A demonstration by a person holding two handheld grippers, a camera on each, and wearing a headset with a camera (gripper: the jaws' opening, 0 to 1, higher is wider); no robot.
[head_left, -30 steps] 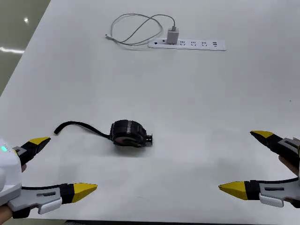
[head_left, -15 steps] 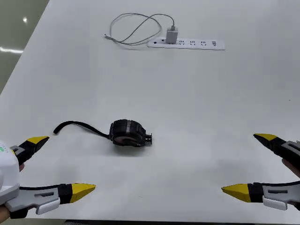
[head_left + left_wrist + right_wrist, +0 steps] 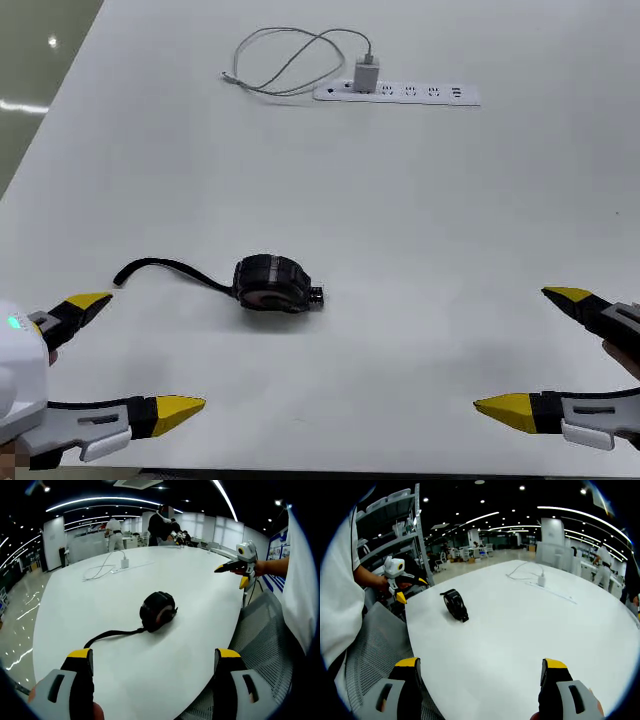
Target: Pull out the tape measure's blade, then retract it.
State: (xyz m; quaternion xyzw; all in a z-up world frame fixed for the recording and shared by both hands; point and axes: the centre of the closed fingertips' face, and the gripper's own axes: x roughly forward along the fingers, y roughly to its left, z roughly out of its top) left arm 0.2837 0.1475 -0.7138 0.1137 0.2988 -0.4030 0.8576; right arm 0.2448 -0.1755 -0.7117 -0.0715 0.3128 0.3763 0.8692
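A black tape measure (image 3: 272, 284) lies on the white table (image 3: 400, 220), its black wrist strap (image 3: 160, 268) trailing to the left. The blade is inside the case. My left gripper (image 3: 135, 355) hovers open at the near left edge, a short way from the strap's end. My right gripper (image 3: 535, 352) stands open at the near right edge, well apart from the tape measure. In the left gripper view the tape measure (image 3: 157, 611) lies ahead between the yellow tips, with the right gripper (image 3: 235, 570) beyond. The right gripper view shows the tape measure (image 3: 455, 603) far left, near the left gripper (image 3: 405, 587).
A white power strip (image 3: 398, 93) with a plugged-in charger (image 3: 366, 75) and a looped white cable (image 3: 285, 62) lies at the far side of the table. The table's left edge (image 3: 55, 105) drops to a green floor. People stand in the background (image 3: 162, 522).
Both grippers stay open and almost still; the left one has drifted slightly down and the view has shifted a little. The tape measure has not moved.
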